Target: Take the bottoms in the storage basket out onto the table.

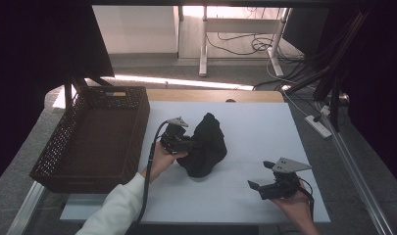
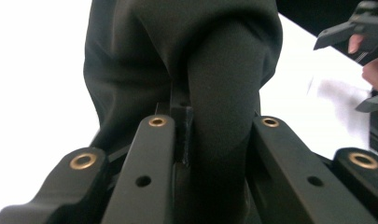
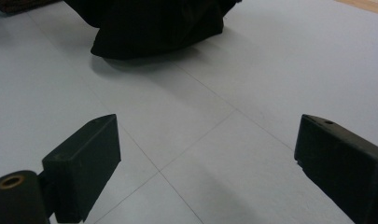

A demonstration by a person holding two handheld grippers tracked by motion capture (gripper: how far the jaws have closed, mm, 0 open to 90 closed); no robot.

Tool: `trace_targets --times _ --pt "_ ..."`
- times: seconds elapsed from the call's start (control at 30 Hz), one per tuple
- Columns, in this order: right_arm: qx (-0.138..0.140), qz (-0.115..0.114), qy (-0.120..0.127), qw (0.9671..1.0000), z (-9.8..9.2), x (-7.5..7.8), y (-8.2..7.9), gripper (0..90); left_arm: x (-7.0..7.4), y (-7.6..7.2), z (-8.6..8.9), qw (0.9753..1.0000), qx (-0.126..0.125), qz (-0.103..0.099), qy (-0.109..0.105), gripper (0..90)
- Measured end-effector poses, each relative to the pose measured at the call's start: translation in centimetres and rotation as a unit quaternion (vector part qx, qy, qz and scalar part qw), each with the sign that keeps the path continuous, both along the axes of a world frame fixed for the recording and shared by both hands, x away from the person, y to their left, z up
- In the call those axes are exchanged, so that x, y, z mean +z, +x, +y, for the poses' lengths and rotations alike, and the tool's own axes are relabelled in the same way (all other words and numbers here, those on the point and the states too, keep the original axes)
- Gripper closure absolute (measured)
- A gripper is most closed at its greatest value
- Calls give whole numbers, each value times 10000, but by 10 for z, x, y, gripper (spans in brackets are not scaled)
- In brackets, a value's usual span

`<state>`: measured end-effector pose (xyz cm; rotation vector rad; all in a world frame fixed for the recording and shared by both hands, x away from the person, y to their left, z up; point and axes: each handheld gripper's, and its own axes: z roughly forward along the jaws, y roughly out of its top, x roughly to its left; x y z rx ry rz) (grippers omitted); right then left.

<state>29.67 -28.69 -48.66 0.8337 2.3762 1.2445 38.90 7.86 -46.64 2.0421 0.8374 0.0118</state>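
On the white worktop [image 1: 245, 196], we see the left tool [image 1: 190, 145] clenching soft, crumpled black cloth [image 1: 208, 142]; the right tool [image 1: 260, 176] gapes released.

black cloth [image 1: 206, 144] matt, soft | basket [image 1: 95, 137] woven wicker | table cover [image 1: 255, 127] smooth matt white

Both tools are matte black all over – blocky, angular jaws with small brass-coloured bushings at the pivots and a few plain screw holes in the arms. The left tool [image 1: 179, 139] has a grey three-cornered plate on top and a black cable trailing back along the forearm. The right tool [image 1: 272, 178] carries the same grey plate, with a thin dark cable looping behind it. The left arm wears a white sleeve [image 1: 115, 208] – looks like soft knit.
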Motion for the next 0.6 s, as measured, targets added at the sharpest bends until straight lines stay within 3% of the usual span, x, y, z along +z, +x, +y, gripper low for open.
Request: trace_targets --times 0.23,0.6 --pt "3 -2 4 10000 0 0 0 72 -12 4 -16 9994 -62 46 336 764" --pt "6 6 14 10000 -1 0 0 72 -28 15 -29 9985 -90 244 476 761"
